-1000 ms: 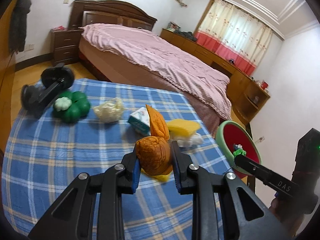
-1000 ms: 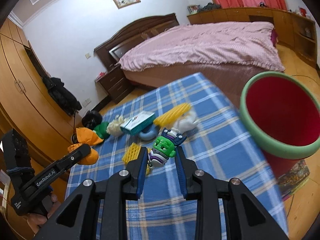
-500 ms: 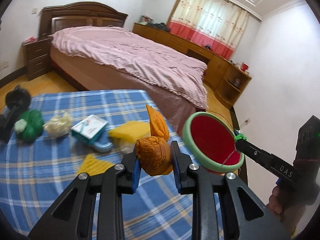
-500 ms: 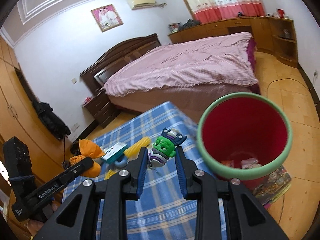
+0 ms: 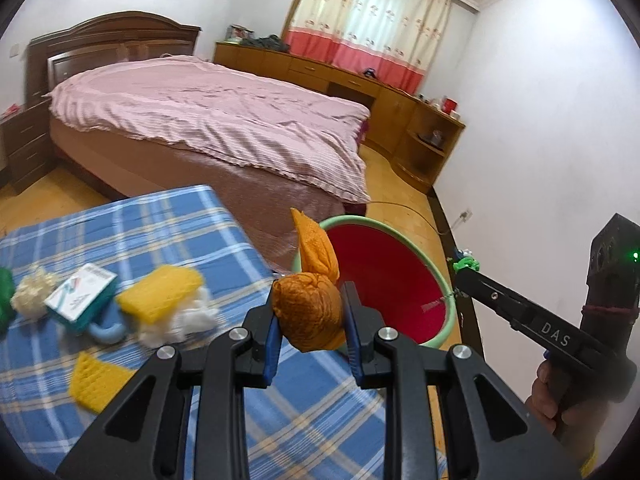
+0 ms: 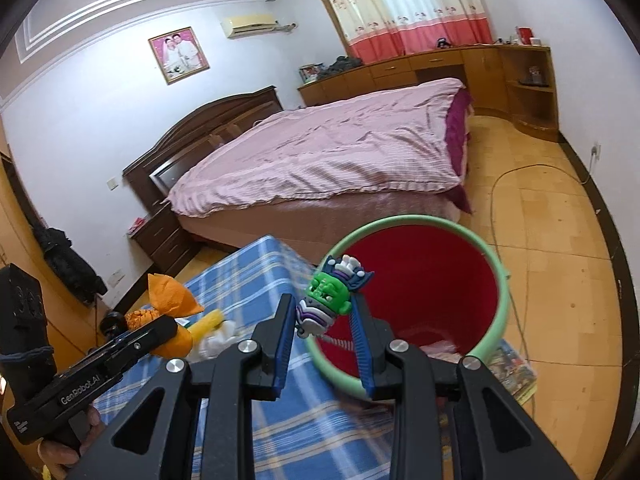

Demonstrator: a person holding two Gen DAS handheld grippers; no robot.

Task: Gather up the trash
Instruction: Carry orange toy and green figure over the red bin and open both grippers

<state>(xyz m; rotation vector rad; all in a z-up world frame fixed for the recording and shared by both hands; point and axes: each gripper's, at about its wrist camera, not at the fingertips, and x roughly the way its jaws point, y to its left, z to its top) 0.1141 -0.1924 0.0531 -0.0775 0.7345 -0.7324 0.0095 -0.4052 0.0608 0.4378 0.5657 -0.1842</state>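
My left gripper (image 5: 309, 320) is shut on an orange cloth bundle (image 5: 308, 308), held over the table's right edge beside the red bin with a green rim (image 5: 384, 280). My right gripper (image 6: 323, 316) is shut on a green and purple toy figure (image 6: 328, 296), just at the near rim of that red bin (image 6: 424, 280). In the left wrist view the right gripper (image 5: 466, 264) shows as a black bar with the toy at its tip. The left gripper with the orange bundle (image 6: 168, 304) appears at the lower left of the right wrist view.
On the blue checked tablecloth (image 5: 120, 240) lie a yellow sponge (image 5: 160, 292), a white and teal box (image 5: 82, 294), white wads (image 5: 180, 324), a yellow mesh piece (image 5: 96, 380) and a blue ring (image 5: 108, 330). A pink-covered bed (image 5: 208, 116) stands behind. A cable (image 6: 516, 184) runs across the wooden floor.
Both grippers have swung right from over the table toward the red bin, each keeping its hold. The bin has moved toward the centre of both views, and the table litter has slid left.
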